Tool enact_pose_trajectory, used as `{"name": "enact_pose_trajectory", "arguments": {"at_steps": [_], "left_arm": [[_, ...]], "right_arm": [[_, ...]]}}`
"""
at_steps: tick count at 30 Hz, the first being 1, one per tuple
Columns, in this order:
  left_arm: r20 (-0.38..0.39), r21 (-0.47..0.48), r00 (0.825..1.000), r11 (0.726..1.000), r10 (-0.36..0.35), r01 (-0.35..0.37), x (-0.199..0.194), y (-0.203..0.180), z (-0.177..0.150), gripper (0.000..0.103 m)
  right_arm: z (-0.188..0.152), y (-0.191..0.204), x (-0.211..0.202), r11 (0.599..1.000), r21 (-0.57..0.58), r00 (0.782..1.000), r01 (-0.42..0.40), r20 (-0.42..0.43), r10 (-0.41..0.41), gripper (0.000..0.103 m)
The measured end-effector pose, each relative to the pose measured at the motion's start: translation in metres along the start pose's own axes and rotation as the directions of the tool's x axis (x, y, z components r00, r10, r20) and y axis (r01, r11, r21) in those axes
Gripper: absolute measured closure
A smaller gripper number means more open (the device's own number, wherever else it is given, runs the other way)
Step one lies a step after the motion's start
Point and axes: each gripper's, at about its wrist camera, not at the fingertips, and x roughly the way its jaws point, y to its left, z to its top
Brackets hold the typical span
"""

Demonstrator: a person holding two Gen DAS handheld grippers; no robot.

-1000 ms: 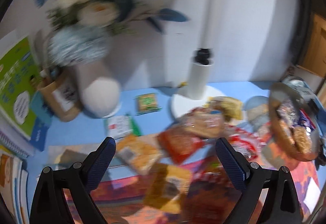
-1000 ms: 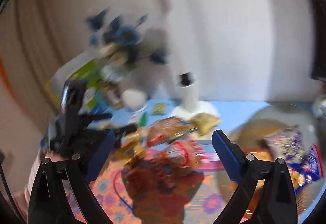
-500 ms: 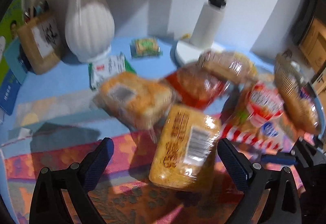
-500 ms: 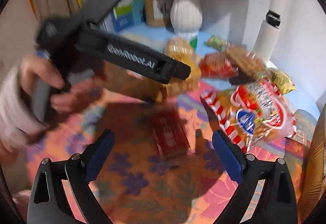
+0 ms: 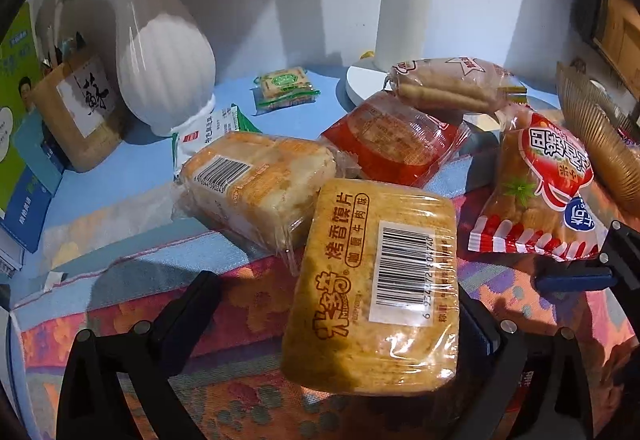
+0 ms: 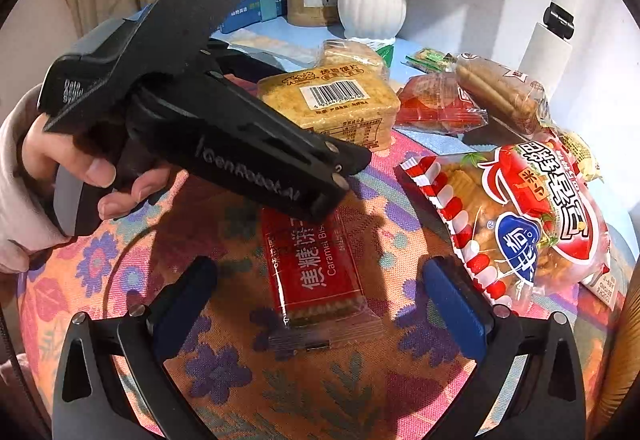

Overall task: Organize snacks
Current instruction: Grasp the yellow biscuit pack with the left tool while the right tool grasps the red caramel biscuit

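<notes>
Several snack packs lie on a patterned cloth (image 6: 224,372). My left gripper (image 5: 336,314) is open and straddles a yellow cracker pack with a barcode (image 5: 376,288), which also shows in the right wrist view (image 6: 332,100). My right gripper (image 6: 320,296) is open around a red caramel biscuit pack (image 6: 312,264) on the cloth. A red-and-white snack bag (image 6: 524,224) lies to its right. A pale cake pack (image 5: 256,184), a red pack (image 5: 396,140) and a cookie sleeve (image 5: 448,84) lie behind.
A white vase (image 5: 164,60), a brown box (image 5: 80,112), a white paper-towel stand (image 5: 404,20) and books (image 5: 16,112) stand at the back. A woven basket (image 5: 600,136) is at the right edge. The left gripper's body (image 6: 208,112) crosses the right wrist view.
Both grippers have dropped from looking at the wall down close to the snacks. The left one closed in on the yellow pack, the right one on the red biscuit pack.
</notes>
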Motion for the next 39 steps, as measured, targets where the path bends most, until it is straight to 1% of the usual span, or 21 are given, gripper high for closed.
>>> {"name": "enact_pose_trajectory", "arguments": {"at_steps": [4,39], "left_arm": [[-0.001,-0.003,1.000,1.000,-0.004,0.004,0.0008,0.0047,0.0016,0.000],[0.002,-0.012,1.000,1.000,-0.008,0.008,0.0004,0.0032,0.0001,0.000]], "right_arm": [[-0.0005,0.0007,0.0001,1.000,0.000,1.000,0.000,0.000,0.000,0.000],[-0.0001,-0.0001,-0.0009,1.000,0.000,1.000,0.008,0.000,-0.008,0.000]]}}
